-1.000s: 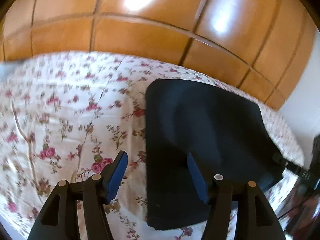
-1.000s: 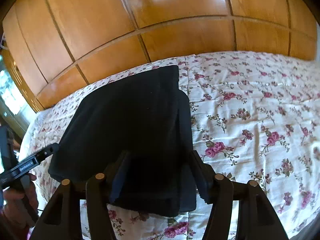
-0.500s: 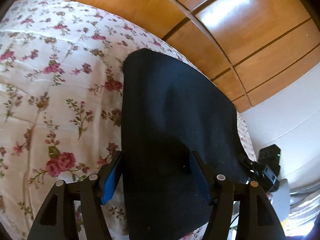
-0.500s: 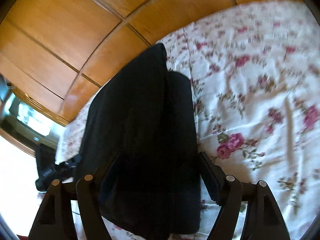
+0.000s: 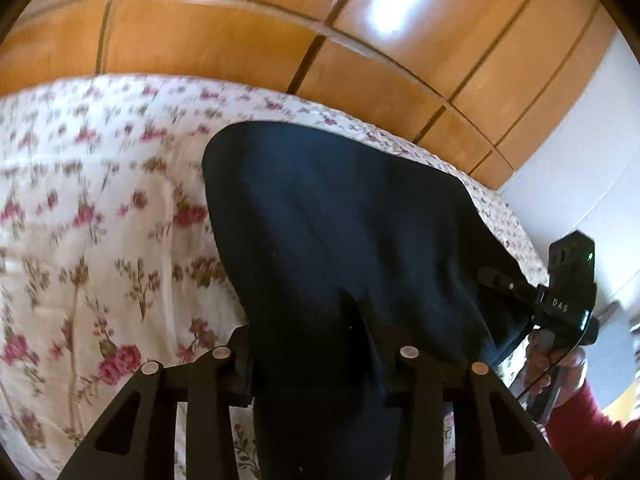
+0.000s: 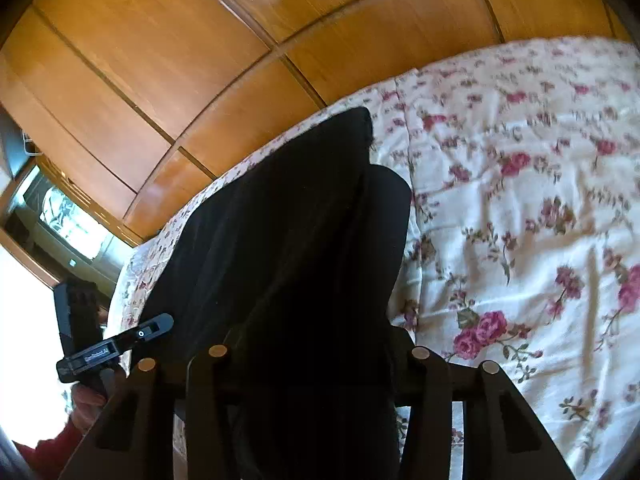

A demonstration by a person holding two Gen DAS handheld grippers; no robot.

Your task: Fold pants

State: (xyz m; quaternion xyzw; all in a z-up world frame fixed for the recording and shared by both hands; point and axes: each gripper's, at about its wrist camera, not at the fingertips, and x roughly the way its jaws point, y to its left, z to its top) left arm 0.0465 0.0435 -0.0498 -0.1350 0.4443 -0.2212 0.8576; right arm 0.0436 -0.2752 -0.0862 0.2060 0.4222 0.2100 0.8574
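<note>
In the left wrist view, the floral bedspread (image 5: 100,208) fills the left side, white with pink roses, running back to the wooden wardrobe doors (image 5: 224,36) behind the bed. The dark folded pants (image 5: 352,232) lie on the bedspread right of centre, their near edge drawn up between the fingers of the left gripper (image 5: 316,356). The fingers are closed in on the cloth from both sides, pinching a bunch of it. Further right, at the pants' right edge, the right gripper (image 5: 560,300) shows as a black body with a green light, a hand in a red sleeve (image 5: 584,400) below it.

In the right wrist view, the left gripper (image 6: 116,344) appears at the far left against a bright window, a black finger reaching toward the pants' left edge. The pants (image 6: 288,248) run from the wardrobe (image 6: 160,60) side down to the camera, with a second layer showing along their right side. The right gripper (image 6: 316,360) has the near edge between its fingers, which press on the cloth. The bedspread (image 6: 520,208) spreads out to the right.
</note>
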